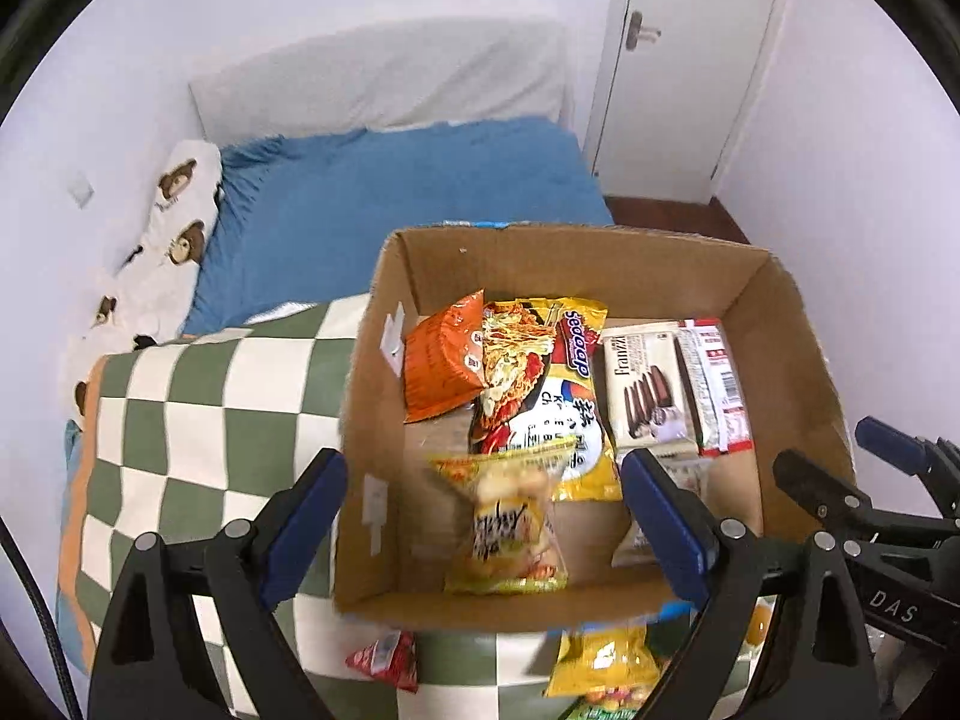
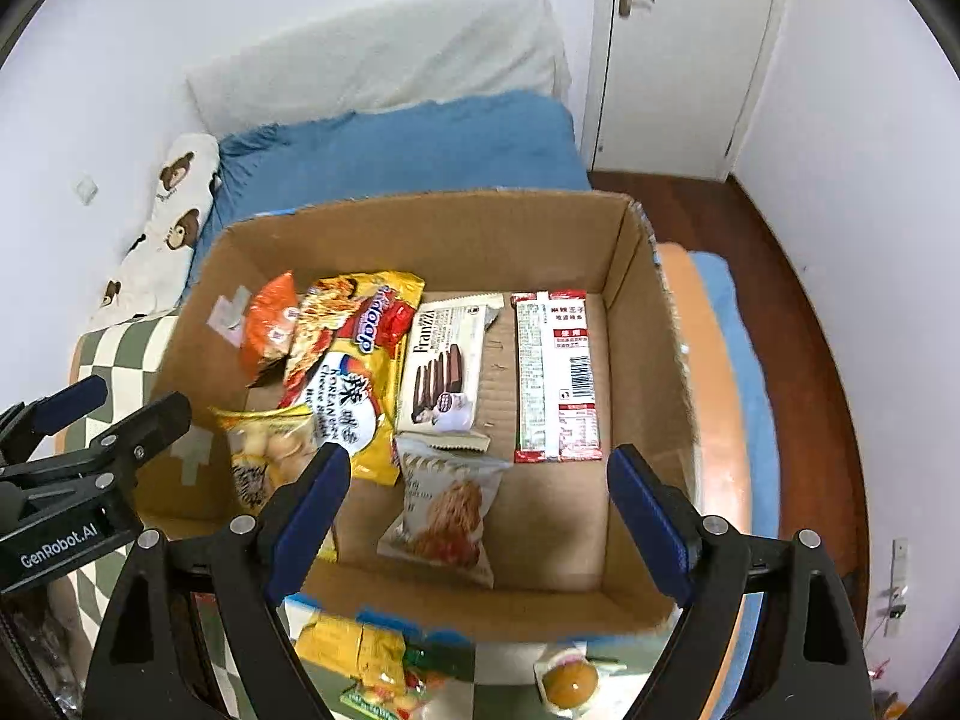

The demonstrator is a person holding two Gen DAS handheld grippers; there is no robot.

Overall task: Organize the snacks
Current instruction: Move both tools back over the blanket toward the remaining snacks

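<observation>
Both grippers, left gripper (image 1: 483, 516) and right gripper (image 2: 480, 507), hover jaws wide and empty above the cardboard box (image 2: 654, 324) on the bed, packets laid flat inside, likely for tidy rows; loose snacks (image 2: 360, 651) wait near.

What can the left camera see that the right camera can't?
Only the left wrist view shows the small red packet lying outside the box. Only the right wrist view shows the grey snack bag clearly, plus the round orange jelly cup outside. Both show the cardboard box, the yellow noodle packet, the Franzzi wafer pack, and both grippers open and empty: left gripper, right gripper.
</observation>
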